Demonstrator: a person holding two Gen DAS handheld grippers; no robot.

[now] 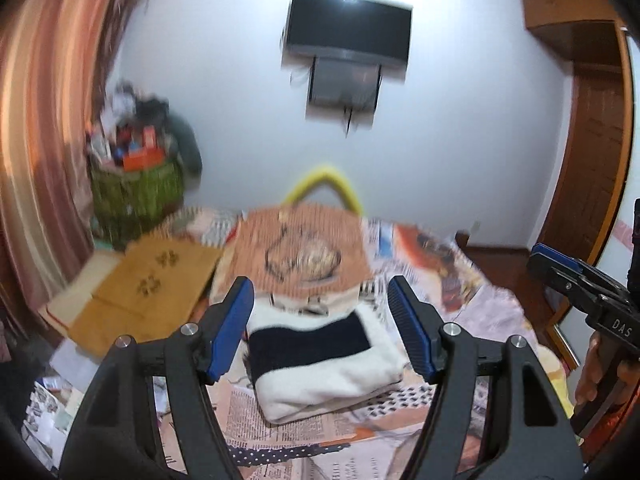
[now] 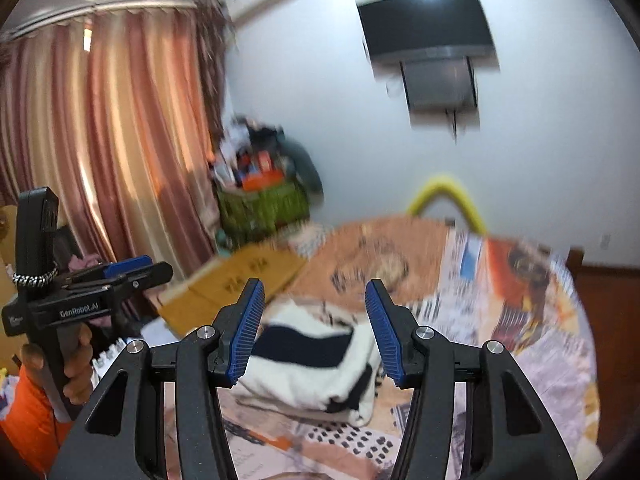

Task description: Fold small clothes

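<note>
Here, from the left wrist view: left hand-held gripper point(image 1: 320, 328) raised above the bed point(image 1: 480, 320), blue pads point(image 1: 234, 328) well apart and gripping nothing. Folded cream-and-navy garment point(image 1: 320, 364) lying on the newspaper-covered bed, seen between the fingers but lower down and clear of them. Beyond it an orange bag with a yellow handle point(image 1: 304, 248), blurred. To the left a brown cardboard piece point(image 1: 148, 288), and past that a green basket point(image 1: 136, 196) full of clutter against the wall. Black television point(image 1: 348, 26) mounted high on the white wall, striped curtain point(image 1: 48, 128) at far left, wooden door frame point(image 1: 592, 152) at right. At the right edge, right hand-held gripper point(image 1: 560, 270) held in a hand point(image 1: 596, 372), seen from the side, so its gap cannot be told from here. Next, from the right wrist view: right hand-held gripper point(image 2: 316, 332) likewise up in the air, jaws moderately apart and empty, with the same folded garment point(image 2: 316, 364) on the bed below and between the fingers, touching neither. Orange bag point(image 2: 384, 260) and yellow handle behind it, cardboard point(image 2: 236, 280) and green basket point(image 2: 260, 204) to the left, curtain point(image 2: 100, 128) filling the left side, television point(image 2: 424, 24) up on the wall. At left, the left hand-held gripper point(image 2: 132, 270) in a hand point(image 2: 76, 364) with an orange sleeve point(image 2: 32, 420) below.
</note>
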